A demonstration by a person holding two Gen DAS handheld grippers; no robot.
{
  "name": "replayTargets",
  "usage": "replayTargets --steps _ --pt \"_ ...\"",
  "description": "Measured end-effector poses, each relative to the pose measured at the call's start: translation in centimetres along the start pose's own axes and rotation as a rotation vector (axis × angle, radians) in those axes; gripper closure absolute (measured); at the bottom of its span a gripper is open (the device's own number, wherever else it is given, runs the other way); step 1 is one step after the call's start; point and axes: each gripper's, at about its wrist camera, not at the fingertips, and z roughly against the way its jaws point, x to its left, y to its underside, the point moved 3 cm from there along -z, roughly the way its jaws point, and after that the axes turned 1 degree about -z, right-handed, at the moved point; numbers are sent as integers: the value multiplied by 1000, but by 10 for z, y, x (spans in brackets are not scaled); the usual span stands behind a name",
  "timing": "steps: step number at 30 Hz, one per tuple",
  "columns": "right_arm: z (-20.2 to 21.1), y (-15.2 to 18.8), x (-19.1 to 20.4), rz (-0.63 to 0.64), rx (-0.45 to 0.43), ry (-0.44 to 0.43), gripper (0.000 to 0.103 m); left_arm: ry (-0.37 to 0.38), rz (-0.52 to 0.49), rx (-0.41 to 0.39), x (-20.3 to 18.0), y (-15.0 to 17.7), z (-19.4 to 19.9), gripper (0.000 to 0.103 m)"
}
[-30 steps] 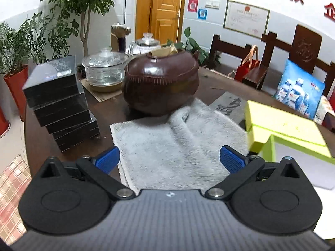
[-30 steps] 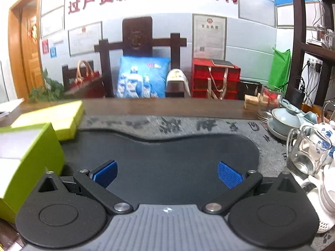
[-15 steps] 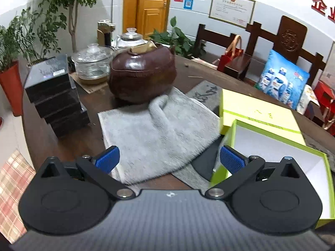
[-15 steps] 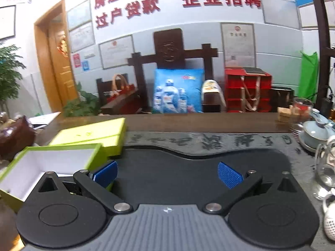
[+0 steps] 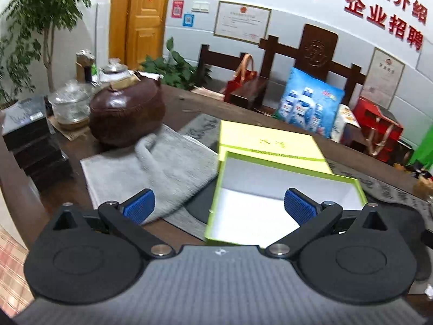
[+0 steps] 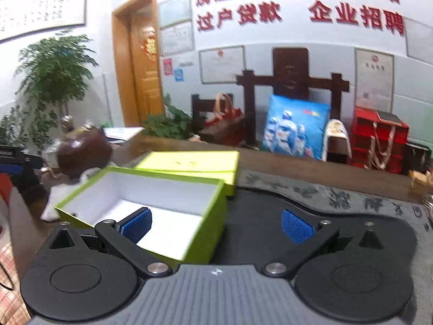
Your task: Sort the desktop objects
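Since the earlier frames both views have swung leftward, so we now see the open lime-green box ahead of each tool. It sits empty at the table's near edge, its lid just behind, a grey towel beside it. We hold the left gripper and right gripper wide, gripping nothing. The box looks light, stiff cardboard (crushable); we judge one thin wall the best hold.

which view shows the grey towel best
The left wrist view: the grey towel lies spread between the brown pot and the open green box. In the right wrist view only a blurred pale corner shows, behind that box.
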Motion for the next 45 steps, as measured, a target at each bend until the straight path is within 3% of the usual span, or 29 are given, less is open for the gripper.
replayTargets --steps 4,12,19,30,45 --pt "9 -5 18 34 -22 -20 0 -53 -15 30 -11 5 3 0" --pt "22 -6 40 81 -45 -44 0 -76 -36 47 -21 13 16 0" --pt "29 -1 54 126 -50 -61 0 -28 -14 64 -27 14 22 0" --pt "31 0 50 80 -38 -77 0 -120 -43 80 -36 13 30 0" --pt "34 1 51 71 -35 -93 0 -142 -69 85 -36 13 29 0"
